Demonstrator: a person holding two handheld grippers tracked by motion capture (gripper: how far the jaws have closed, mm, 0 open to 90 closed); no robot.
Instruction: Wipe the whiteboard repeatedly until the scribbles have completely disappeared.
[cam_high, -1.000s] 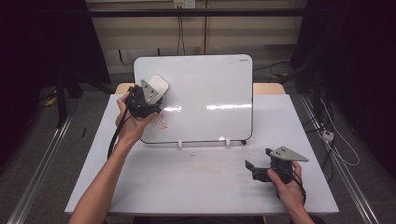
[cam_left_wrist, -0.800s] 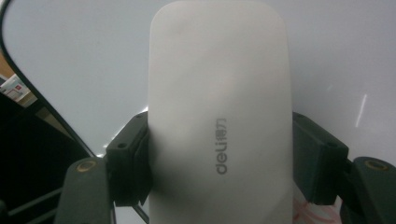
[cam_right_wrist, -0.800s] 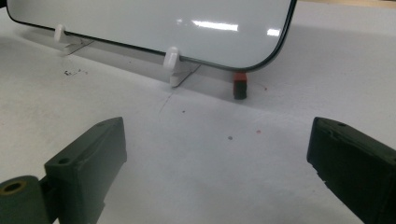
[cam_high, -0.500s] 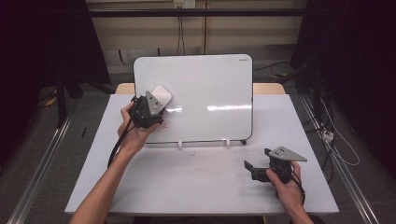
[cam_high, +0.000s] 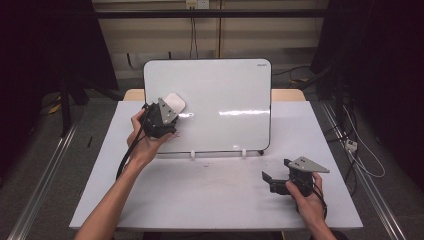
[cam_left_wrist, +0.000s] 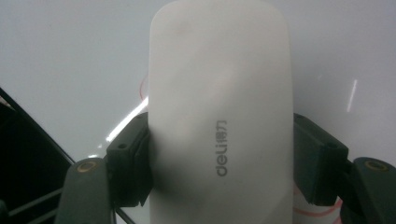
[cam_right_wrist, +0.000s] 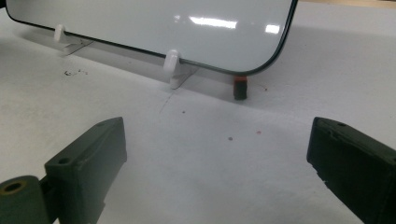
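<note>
The left gripper (cam_high: 165, 111) is being held up high on an outstretched forearm, jaws clamped tight around something white. The right gripper (cam_high: 270, 179) is being kept low and close in, jaws spread wide with nothing between them, pointing off to the left.

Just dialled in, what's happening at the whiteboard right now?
The left gripper is shut on a white eraser and holds it against the left part of the whiteboard, where faint red marks show beside the eraser. The right gripper rests open low over the table, holding nothing. A small marker lies by the board's foot.
</note>
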